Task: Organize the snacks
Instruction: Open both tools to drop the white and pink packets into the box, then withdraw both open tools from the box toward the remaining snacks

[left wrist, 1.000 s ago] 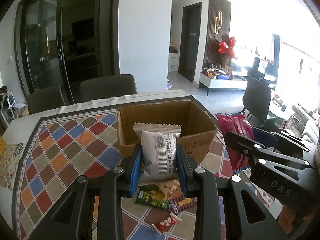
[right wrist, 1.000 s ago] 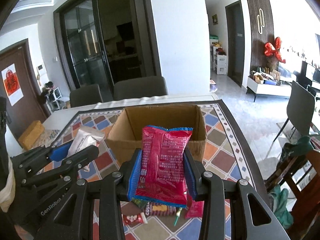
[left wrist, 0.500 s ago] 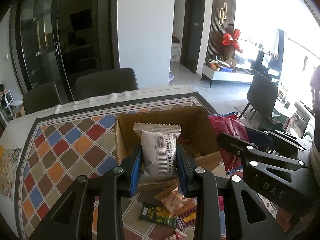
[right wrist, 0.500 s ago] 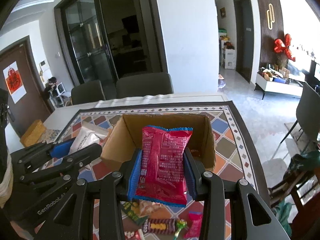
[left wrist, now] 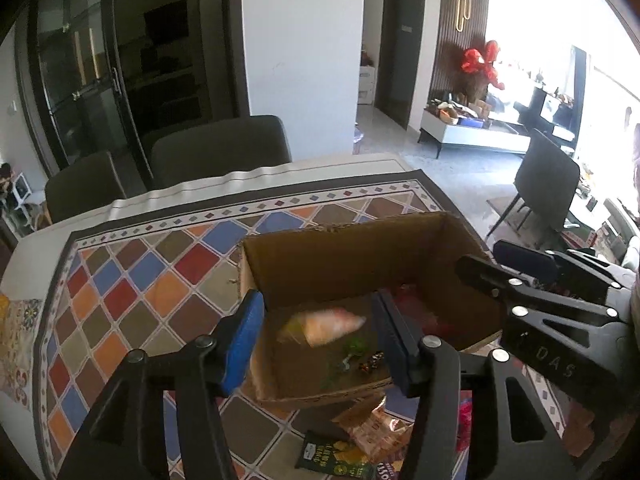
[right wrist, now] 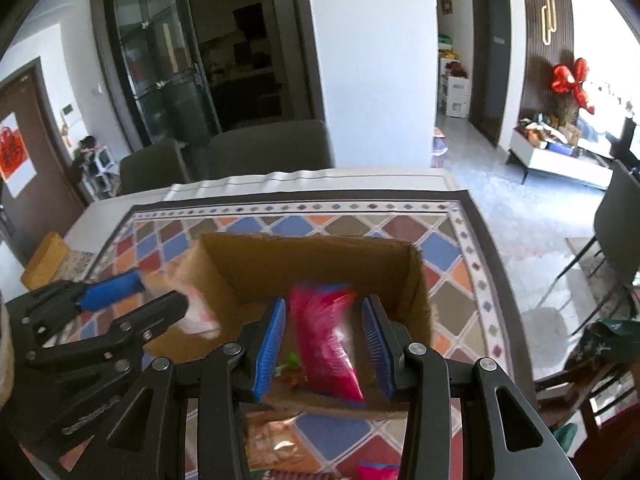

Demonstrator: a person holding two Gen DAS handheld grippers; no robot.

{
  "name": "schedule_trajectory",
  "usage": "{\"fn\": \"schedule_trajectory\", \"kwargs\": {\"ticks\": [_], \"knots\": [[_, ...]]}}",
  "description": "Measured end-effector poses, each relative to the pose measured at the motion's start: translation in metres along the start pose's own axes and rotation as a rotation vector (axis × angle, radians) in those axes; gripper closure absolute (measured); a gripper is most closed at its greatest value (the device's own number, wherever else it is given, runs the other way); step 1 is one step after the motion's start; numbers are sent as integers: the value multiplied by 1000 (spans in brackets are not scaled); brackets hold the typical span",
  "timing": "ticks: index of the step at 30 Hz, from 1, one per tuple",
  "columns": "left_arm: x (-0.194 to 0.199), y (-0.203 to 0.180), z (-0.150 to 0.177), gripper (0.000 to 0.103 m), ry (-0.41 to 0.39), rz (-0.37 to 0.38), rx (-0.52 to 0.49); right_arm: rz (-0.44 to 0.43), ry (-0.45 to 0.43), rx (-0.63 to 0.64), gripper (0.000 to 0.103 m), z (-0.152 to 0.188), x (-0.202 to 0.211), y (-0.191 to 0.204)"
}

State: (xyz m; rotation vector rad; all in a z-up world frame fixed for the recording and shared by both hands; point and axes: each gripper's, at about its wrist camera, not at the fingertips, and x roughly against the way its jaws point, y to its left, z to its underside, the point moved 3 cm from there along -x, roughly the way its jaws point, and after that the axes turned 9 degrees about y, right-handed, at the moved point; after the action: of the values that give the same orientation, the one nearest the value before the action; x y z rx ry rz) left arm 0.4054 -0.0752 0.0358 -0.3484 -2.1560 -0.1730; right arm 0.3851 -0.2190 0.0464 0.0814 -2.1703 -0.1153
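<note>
An open cardboard box stands on the patterned tablecloth. My left gripper is open over the box. A pale snack packet, blurred, falls inside the box below it. My right gripper is open over the box, and a red snack packet, blurred, drops between its fingers without touching them. The right gripper also shows in the left wrist view, and the left gripper in the right wrist view. Small wrapped snacks lie on the box floor.
Several loose snack packets lie on the tablecloth in front of the box. Two dark chairs stand at the table's far side. Another chair stands to the right.
Both grippers moved forward over the box and opened. The pale packet left the left gripper and the red packet left the right gripper; both are falling into the box.
</note>
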Motion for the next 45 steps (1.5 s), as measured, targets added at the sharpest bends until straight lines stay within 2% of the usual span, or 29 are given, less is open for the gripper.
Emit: {"fn": "schedule_trajectory", "kwargs": {"ticks": [4, 8, 17, 30, 45], "knots": [[10, -4, 10, 47, -17, -20, -1, 7, -17, -2, 61, 6, 7, -2], [19, -7, 22, 45, -29, -9, 9, 9, -37, 5, 61, 19, 17, -2], [38, -22, 49, 44, -40, 16, 7, -19, -14, -25, 61, 47, 32, -7], [29, -44, 84, 43, 15, 56, 12, -21, 30, -81, 58, 87, 37, -19], [-22, -60, 120, 43, 155, 86, 22, 10, 167, -164, 58, 129, 3, -37]]}}
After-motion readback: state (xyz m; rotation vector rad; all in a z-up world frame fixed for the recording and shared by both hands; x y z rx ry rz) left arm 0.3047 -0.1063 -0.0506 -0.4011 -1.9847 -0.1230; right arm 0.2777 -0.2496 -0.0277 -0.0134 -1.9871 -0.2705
